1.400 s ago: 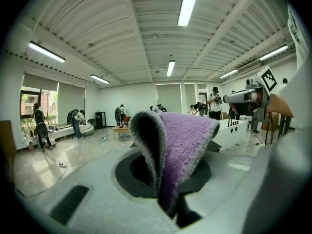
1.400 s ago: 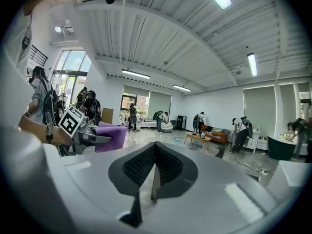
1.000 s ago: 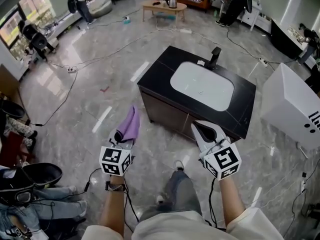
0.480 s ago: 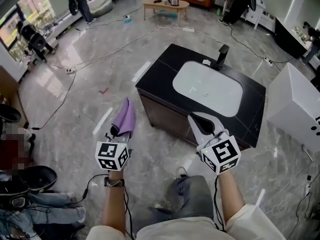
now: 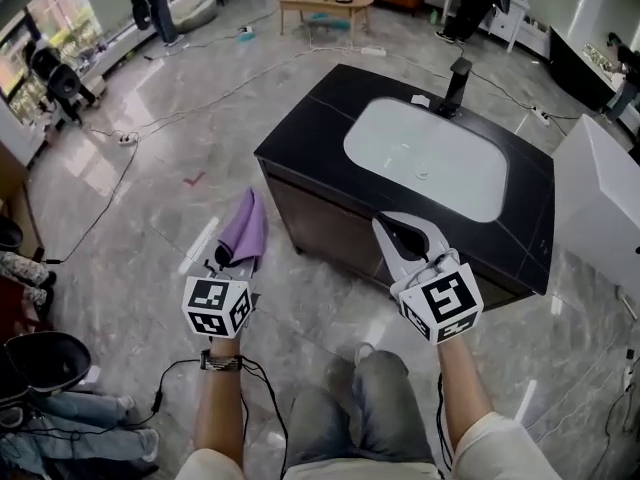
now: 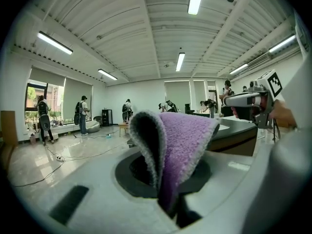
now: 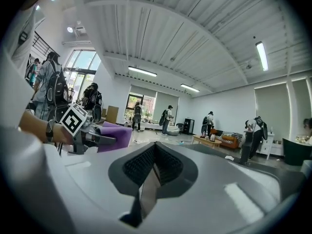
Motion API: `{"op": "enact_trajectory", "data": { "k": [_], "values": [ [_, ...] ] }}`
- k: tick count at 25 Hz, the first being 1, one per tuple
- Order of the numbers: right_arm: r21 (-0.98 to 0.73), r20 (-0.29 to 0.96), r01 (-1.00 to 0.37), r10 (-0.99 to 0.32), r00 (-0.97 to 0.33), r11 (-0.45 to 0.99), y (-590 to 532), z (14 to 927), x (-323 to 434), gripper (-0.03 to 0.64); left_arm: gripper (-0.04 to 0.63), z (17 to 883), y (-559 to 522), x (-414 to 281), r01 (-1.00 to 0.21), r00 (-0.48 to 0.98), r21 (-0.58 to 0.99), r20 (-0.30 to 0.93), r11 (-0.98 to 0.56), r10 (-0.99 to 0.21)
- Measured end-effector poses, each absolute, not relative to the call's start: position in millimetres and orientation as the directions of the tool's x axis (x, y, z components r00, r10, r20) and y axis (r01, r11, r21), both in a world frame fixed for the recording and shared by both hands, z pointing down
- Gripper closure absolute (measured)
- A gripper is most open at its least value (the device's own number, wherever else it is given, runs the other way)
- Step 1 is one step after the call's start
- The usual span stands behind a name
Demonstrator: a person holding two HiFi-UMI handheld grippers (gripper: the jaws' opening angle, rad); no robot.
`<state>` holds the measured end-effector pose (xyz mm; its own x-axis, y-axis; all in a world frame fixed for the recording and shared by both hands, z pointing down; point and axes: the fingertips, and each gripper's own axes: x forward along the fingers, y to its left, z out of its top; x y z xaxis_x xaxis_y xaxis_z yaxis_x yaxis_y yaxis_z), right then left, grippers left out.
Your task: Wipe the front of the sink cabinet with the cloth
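Sink cabinet [image 5: 335, 223] looms nearer, floor cables [image 5: 118, 173] beyond; left gripper [image 5: 233, 260] pinches cloth [image 5: 246, 230], right gripper [image 5: 386, 226] fingers [image 5: 410, 236] pressed together.

No legible text, labels, brands or numbers anywhere.

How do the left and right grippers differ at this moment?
The left gripper is shut on the purple cloth; the right gripper is shut with nothing between its jaws. The left hangs over the floor off the sink cabinet corner; the right is before the cabinet's front. Both carry a marker cube.
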<state>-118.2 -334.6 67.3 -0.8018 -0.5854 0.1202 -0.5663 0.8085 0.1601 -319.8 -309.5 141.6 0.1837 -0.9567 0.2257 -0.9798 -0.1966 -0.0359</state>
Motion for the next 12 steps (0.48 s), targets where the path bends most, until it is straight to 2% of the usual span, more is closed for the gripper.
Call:
{"op": "enact_trajectory", "data": {
  "k": [7, 12],
  "values": [
    [0.135, 0.083, -0.562, -0.574, -0.814, 0.816, -344.3, 200.9, -133.1, 0.612, 0.543, 270.2, -337.2, -357.5, -0.985, 0.151, -0.063, 0.167, -0.163, -0.974],
    [0.139, 0.020, -0.526, -0.534, -0.845, 0.839, -347.8, 257.5, -142.1, 0.612, 0.545, 335.3, -361.9, -374.7, -0.987, 0.143, -0.057, 0.117, -0.150, -0.983]
  ]
}}
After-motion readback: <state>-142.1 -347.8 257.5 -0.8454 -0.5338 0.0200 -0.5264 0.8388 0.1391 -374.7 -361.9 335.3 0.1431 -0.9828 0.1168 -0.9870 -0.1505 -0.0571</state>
